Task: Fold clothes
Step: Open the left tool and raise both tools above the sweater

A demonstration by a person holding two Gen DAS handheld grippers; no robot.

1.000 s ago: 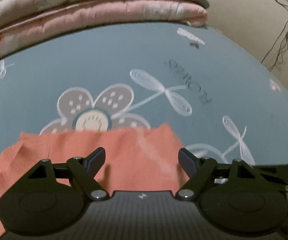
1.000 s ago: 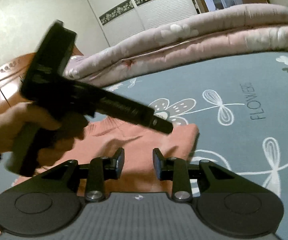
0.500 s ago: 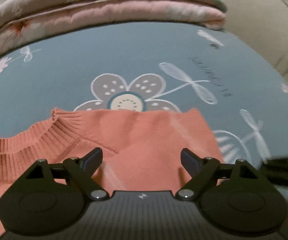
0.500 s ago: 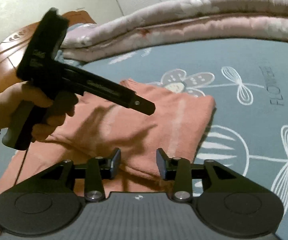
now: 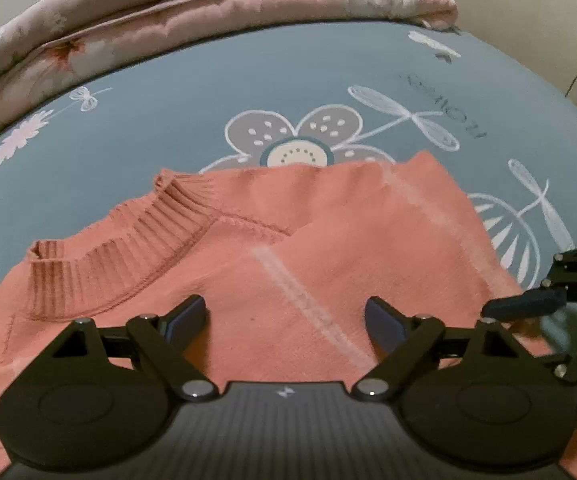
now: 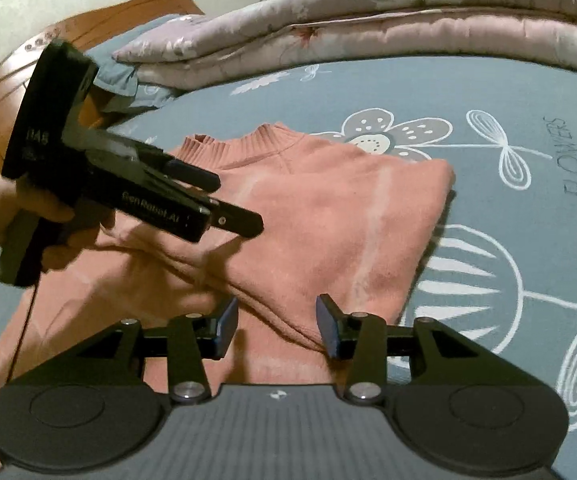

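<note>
Right wrist view: salmon-pink sweater (image 6: 320, 224) lies on the bed (image 6: 488, 92), over a blue-grey sheet w/ white flower drawings and the word FLOWERS. It's partly folded, one side turned in across the body, ribbed collar (image 6: 264, 138) at the far end. Right tongs (image 6: 276, 326) sit low over the near folded edge; jaws are opening, sweater fabric below and between the fingers, pads not pressing on it. Left tongs (image 6: 234, 200) come in from the left, above the sweater's middle, held by a hand (image 6: 28, 216) around the grip; a thin cable hangs from the handle. Folded pink quilt (image 6: 408, 20) is stacked along the far side of the bed, w/ a wooden headboard (image 6: 4, 88) at left.

Left wrist view: left tongs (image 5: 286, 320) spread wide, nothing gripped, just sweater (image 5: 248, 272) beneath them, collar (image 5: 128, 252) off to the left. One finger of the right tongs (image 5: 524, 306) pokes in from the right edge, at the sweater's right border. Quilt (image 5: 208, 20) runs across the top; wires trail down the wall at far right.
</note>
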